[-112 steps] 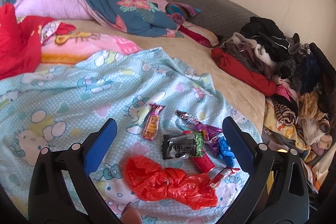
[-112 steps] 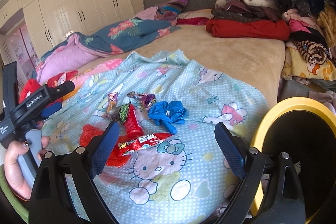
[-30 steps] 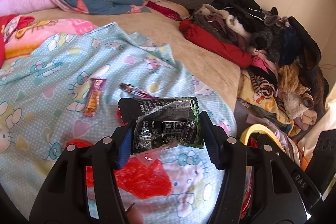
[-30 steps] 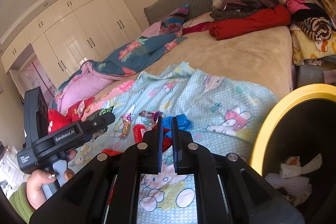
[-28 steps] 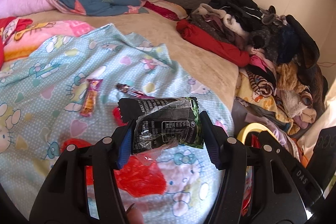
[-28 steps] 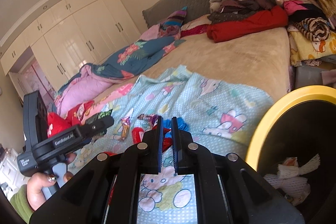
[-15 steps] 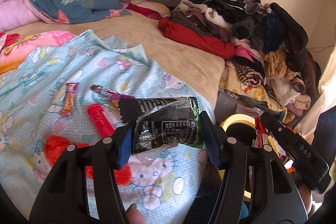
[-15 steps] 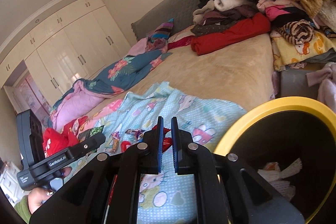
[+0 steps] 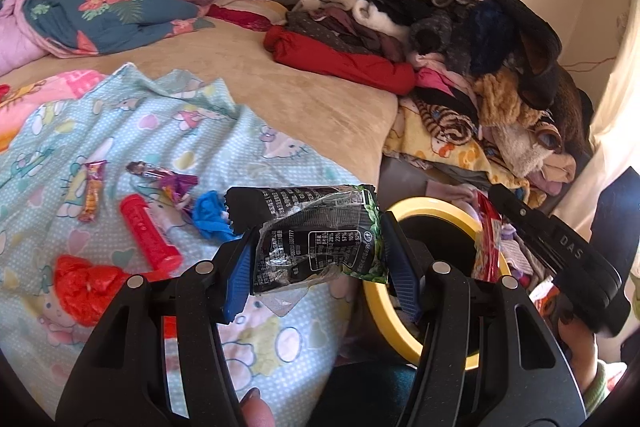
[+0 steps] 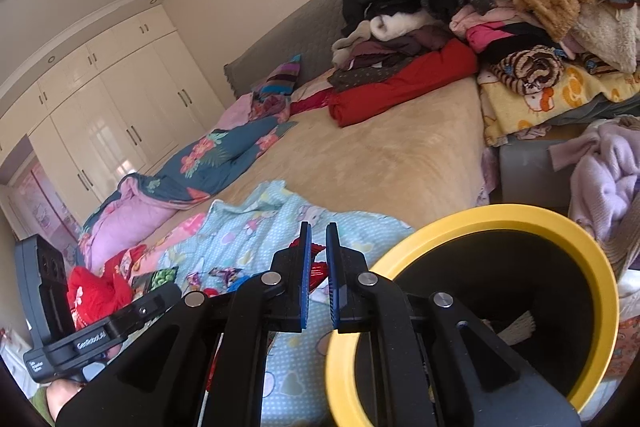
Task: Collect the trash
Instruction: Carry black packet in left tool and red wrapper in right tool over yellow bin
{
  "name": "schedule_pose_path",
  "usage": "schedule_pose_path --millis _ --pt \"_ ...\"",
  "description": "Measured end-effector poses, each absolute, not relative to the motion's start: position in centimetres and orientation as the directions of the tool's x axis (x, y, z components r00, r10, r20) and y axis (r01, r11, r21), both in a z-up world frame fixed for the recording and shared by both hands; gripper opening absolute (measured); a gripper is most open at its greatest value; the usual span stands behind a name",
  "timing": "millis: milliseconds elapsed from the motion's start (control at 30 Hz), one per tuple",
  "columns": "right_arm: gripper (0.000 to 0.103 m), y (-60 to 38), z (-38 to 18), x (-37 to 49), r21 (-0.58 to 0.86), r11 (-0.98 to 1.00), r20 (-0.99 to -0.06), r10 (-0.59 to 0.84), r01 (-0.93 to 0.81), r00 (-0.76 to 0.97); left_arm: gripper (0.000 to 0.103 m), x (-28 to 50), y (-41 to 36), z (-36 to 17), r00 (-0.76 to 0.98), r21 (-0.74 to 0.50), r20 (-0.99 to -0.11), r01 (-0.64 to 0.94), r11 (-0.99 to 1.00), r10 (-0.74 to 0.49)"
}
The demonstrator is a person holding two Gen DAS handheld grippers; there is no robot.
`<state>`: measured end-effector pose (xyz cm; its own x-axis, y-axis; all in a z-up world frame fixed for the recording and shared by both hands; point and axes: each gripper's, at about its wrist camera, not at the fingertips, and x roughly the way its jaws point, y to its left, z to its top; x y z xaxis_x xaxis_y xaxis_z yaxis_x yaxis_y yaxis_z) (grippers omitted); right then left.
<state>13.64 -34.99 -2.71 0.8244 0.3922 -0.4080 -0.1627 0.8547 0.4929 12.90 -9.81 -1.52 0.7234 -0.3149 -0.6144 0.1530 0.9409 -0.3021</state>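
My left gripper (image 9: 316,255) is shut on a crumpled black and green snack wrapper (image 9: 316,239), held above the blanket's edge just left of the bin. The yellow-rimmed black bin (image 9: 436,205) stands on the floor beside the bed. My right gripper (image 10: 316,259) is shut on a thin red wrapper (image 10: 318,271). In the left wrist view that red wrapper (image 9: 486,239) hangs over the bin's rim (image 10: 480,215). On the blue cartoon blanket (image 9: 168,115) lie a red tube (image 9: 150,237), a blue scrap (image 9: 210,213), a purple wrapper (image 9: 172,181), a pink-orange bar wrapper (image 9: 93,195) and a red plastic bag (image 9: 84,287).
A tall heap of clothes (image 9: 460,39) fills the bed's right side behind the bin. Folded quilts (image 9: 100,15) lie at the far left by the headboard. A lilac garment (image 10: 600,171) lies next to the bin. White paper sits inside the bin (image 10: 516,327).
Both grippers closed on their wrappers and have swung right from the blanket toward the bin. The bin now looks larger and nearer in both views; the red wrapper hangs over it.
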Motion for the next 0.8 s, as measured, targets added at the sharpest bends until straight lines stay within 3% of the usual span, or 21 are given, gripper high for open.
schedule_pose_path --millis 800 --pt "0.008 -41.4 -3.1 12.9 0.452 0.892 -0.419 0.227 -0.015 0.879 0.050 12.1 -15.9 -2.7 0.659 -0.268 -0.642 0.285 0.920 -0.391"
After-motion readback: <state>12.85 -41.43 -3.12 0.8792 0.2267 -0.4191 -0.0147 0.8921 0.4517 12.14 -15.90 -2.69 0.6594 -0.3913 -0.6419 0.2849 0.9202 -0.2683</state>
